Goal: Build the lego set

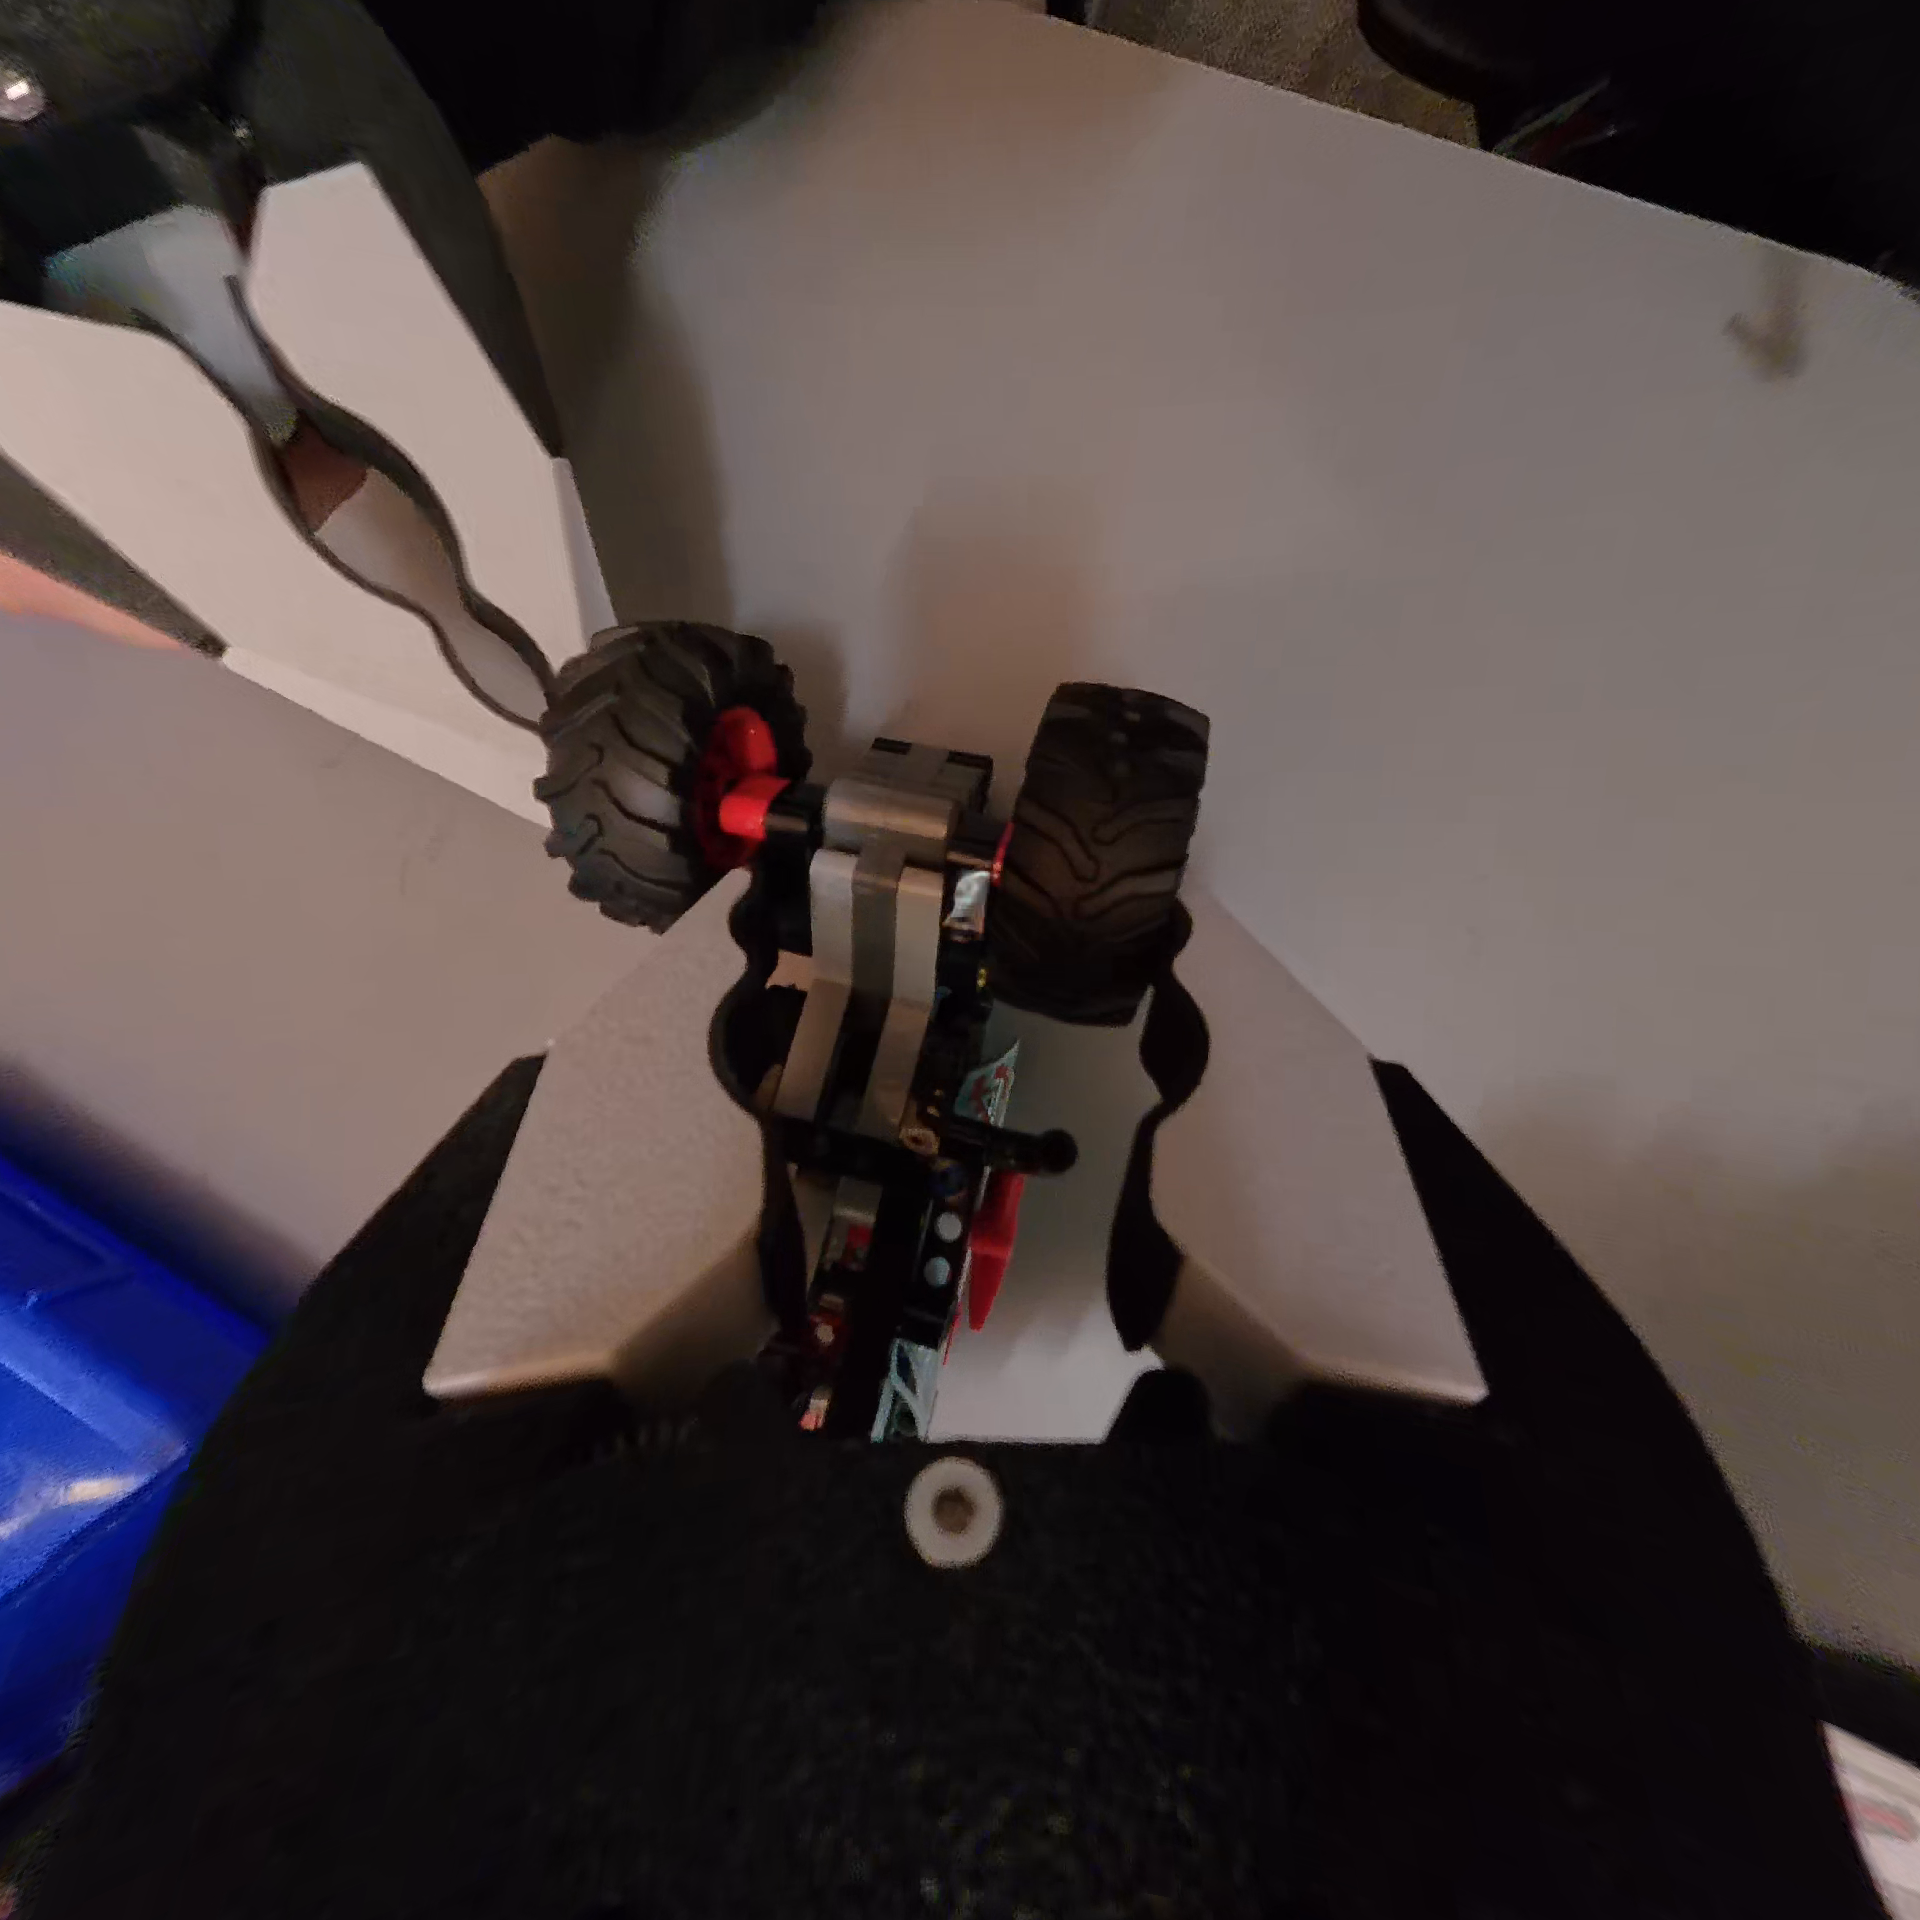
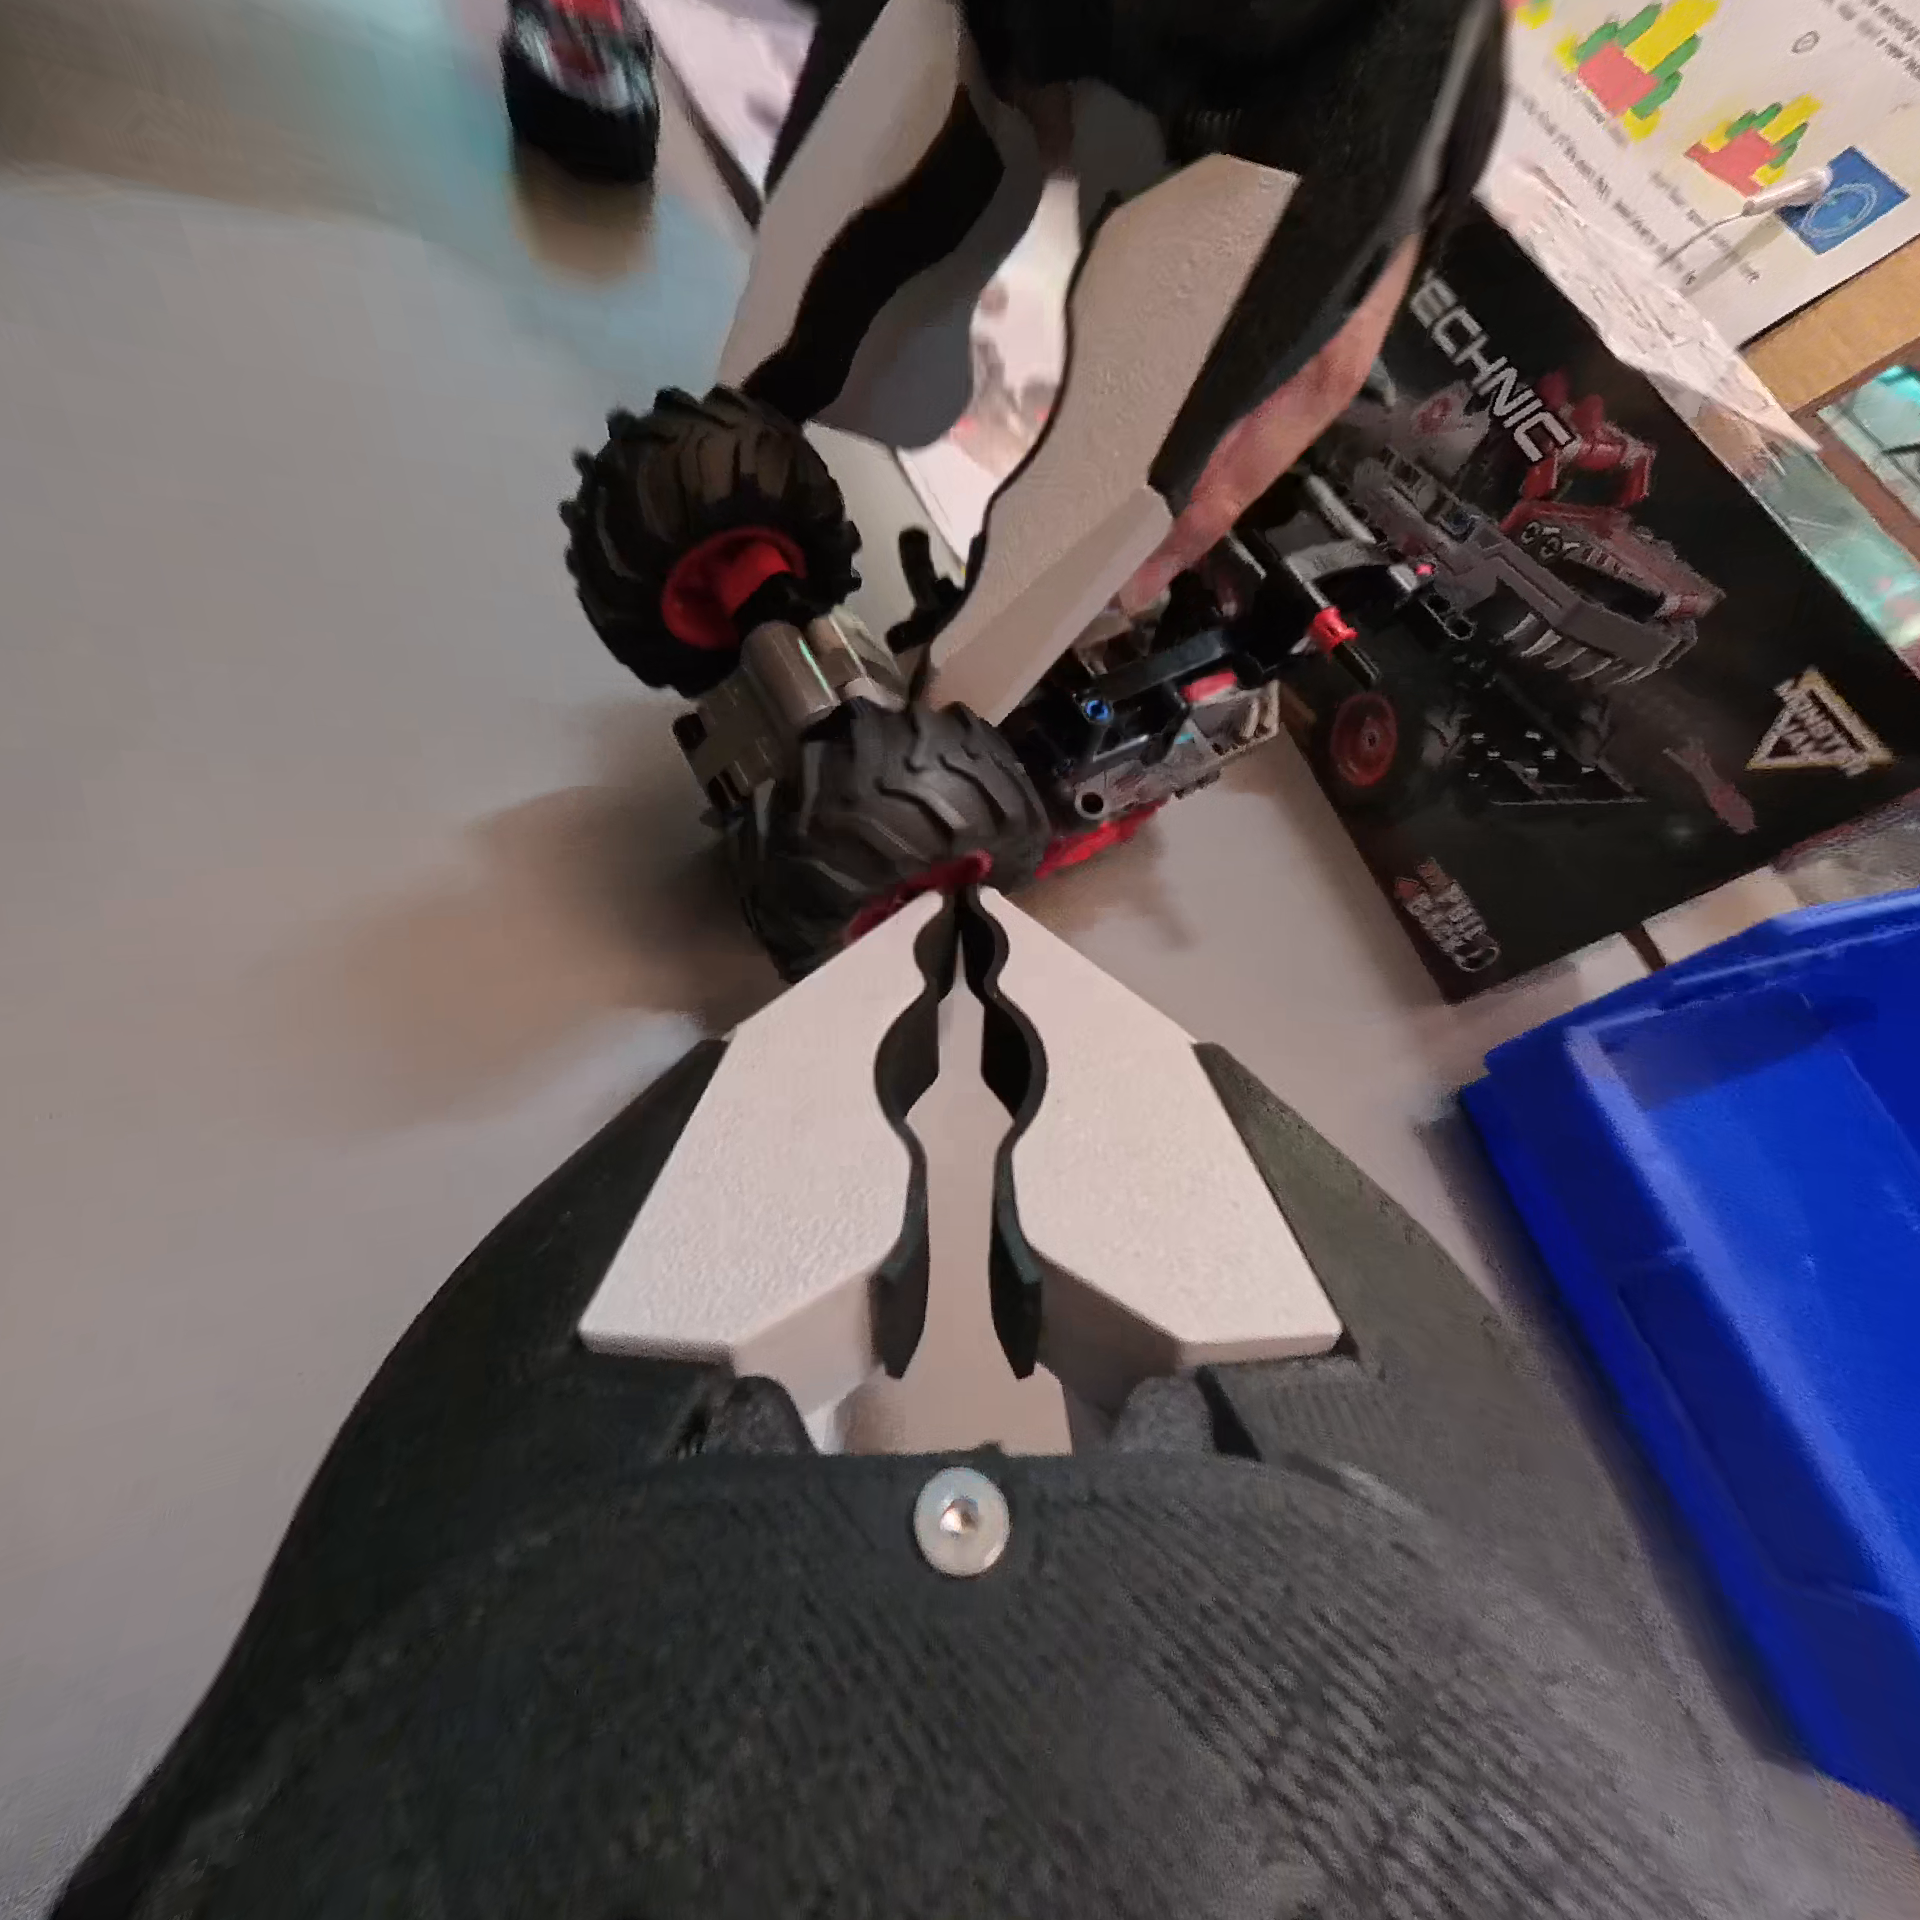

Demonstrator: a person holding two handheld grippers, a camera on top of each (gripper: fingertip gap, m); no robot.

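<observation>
A part-built lego truck (image 1: 883, 987), with a black and grey frame, is clamped lengthwise between the fingers of my left gripper (image 1: 961, 925) and held above the white table (image 1: 1455, 623). Its two black tyres with red hubs stick out past the fingertips, a left wheel (image 1: 623, 769) and a right wheel (image 1: 1107, 852). My right gripper (image 2: 961, 904) is shut, with its tips against the red hub of the near wheel (image 2: 894, 800). The far wheel (image 2: 707, 520) sits on the same axle. The right gripper (image 1: 525, 681) also shows in the left wrist view, touching the left wheel's outer side.
A blue bin (image 2: 1714, 1247) stands at the right and also shows in the left wrist view (image 1: 94, 1351). The dark lego box (image 2: 1558, 623) lies behind the truck. A printed sheet (image 2: 1662, 125) is at the far right, a loose wheel (image 2: 577, 83) at the far left.
</observation>
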